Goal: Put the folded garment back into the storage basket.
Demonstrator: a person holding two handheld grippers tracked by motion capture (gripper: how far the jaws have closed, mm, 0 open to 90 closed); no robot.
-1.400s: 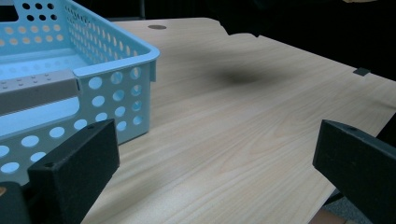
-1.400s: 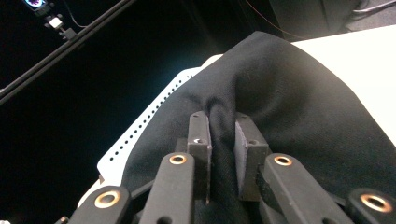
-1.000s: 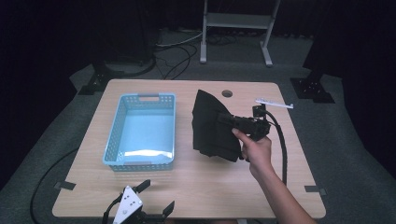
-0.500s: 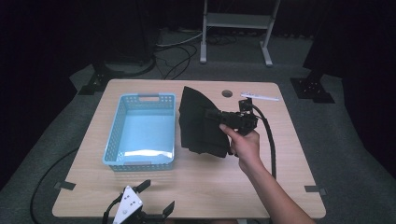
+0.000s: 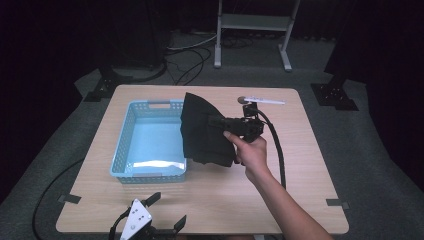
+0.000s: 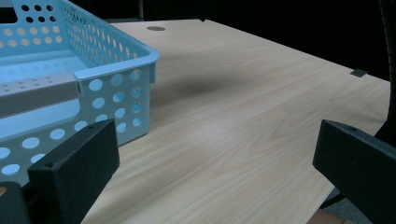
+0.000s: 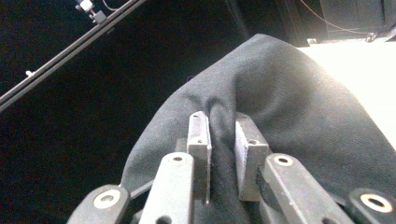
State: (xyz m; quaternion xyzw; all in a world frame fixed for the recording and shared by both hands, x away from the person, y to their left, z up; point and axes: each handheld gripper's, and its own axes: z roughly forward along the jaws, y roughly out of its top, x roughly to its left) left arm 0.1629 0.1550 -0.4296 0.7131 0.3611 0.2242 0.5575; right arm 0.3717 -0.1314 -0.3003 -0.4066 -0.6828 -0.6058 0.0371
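Pinching black cloth, right hand-held gripper clamped

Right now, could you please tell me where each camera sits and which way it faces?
High view: above the near edge, looking forward and down on the table; forearm enters below.
Left hand-held gripper view: low, facing the blue basket; jaws apart.
Right hand-held gripper view: jaws pinching black cloth.
Shared: basket, cloth.
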